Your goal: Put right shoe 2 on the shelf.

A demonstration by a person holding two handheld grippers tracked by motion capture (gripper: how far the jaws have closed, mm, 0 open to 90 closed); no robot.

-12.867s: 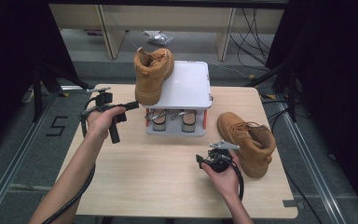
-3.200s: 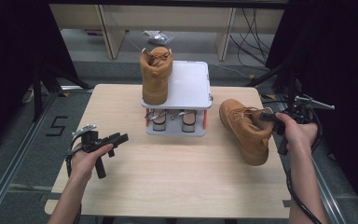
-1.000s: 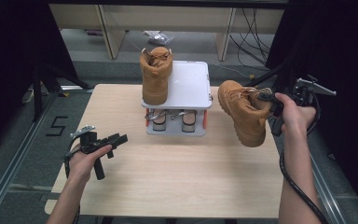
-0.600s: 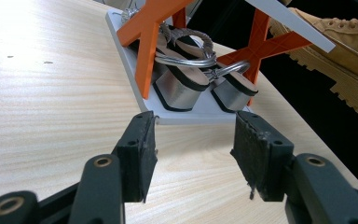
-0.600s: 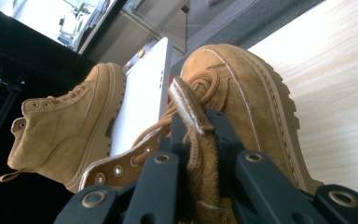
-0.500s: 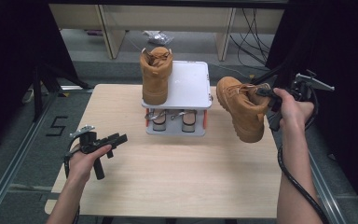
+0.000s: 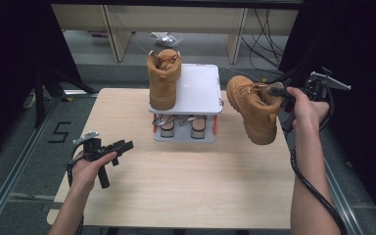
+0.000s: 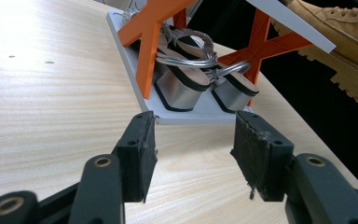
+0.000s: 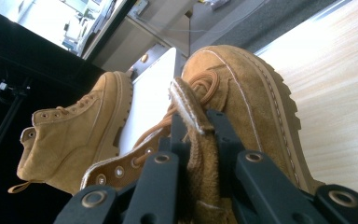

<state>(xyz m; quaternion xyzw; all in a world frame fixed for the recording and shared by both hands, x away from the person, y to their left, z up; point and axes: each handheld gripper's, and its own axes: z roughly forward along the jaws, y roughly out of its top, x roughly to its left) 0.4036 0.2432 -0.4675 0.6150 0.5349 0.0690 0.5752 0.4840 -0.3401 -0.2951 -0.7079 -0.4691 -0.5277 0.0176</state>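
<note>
The second tan boot [image 7: 254, 110] is held in the air beside the right edge of the white two-tier shoe rack [image 7: 201, 87], clear of the wooden table [image 7: 186, 181]. It is gripped by the right gripper [image 7: 280, 94], whose jaws are clamped on the boot's tongue and collar [image 9: 193, 140]. The first tan boot [image 7: 163, 78] is already stood on the rack's top shelf, at its left. The left gripper [image 7: 123, 146] is held low over the table's left side, its jaws parted with nothing between them [image 8: 193, 154].

The grip is judged to be the weak point: only soft suede and padding are pinched, so the heavy sole may swing the boot down or the tongue may be pulled out from between the pads. If the boot is carried in too low, the shelf edge could be struck by the toe or sole and the light rack pushed or tipped. The standing boot could also be knocked if the free space on the shelf is misjudged.

How deep the pads bite into the collar cannot be made out in the right gripper view. The pair of silver sandals [image 8: 186, 84] on the lower shelf is partly hidden by the orange struts [image 8: 151, 51], and the rack's far side is hidden.
</note>
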